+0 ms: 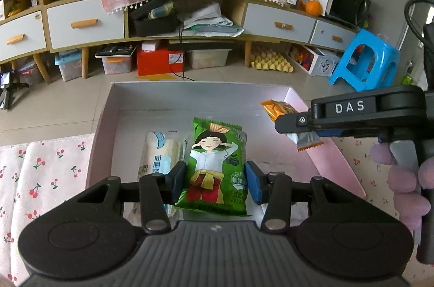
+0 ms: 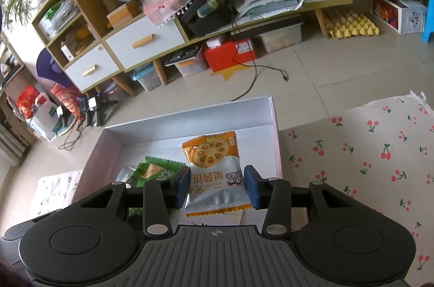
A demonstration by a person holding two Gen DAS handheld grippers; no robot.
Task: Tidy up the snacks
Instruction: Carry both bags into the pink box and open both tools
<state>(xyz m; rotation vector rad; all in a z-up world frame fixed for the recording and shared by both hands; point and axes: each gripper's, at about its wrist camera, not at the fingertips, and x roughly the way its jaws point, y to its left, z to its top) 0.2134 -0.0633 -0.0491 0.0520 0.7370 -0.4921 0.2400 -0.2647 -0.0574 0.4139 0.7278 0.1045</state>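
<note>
Green snack pack (image 1: 215, 167) flat in white box (image 1: 130, 97), beside pale blue-white pack (image 1: 160, 154); orange-silver biscuit pack (image 2: 214, 173) above box.

The box (image 1: 114, 107) is open on top, so it can be entered from above. Its bare floor (image 1: 152, 121) toward 12 o'clock is free. The middle is filled by the green packet (image 1: 217, 164), with the white-blue packet (image 1: 160, 154) touching it at 9 o'clock. At 2 o'clock in the left wrist view, the way is blocked by the right gripper (image 2: 217, 185) and its orange packet (image 2: 214, 173). The walls (image 2: 276, 140) stand all around. At 3 o'clock, the cherry cloth (image 2: 366, 151) is bare.
</note>
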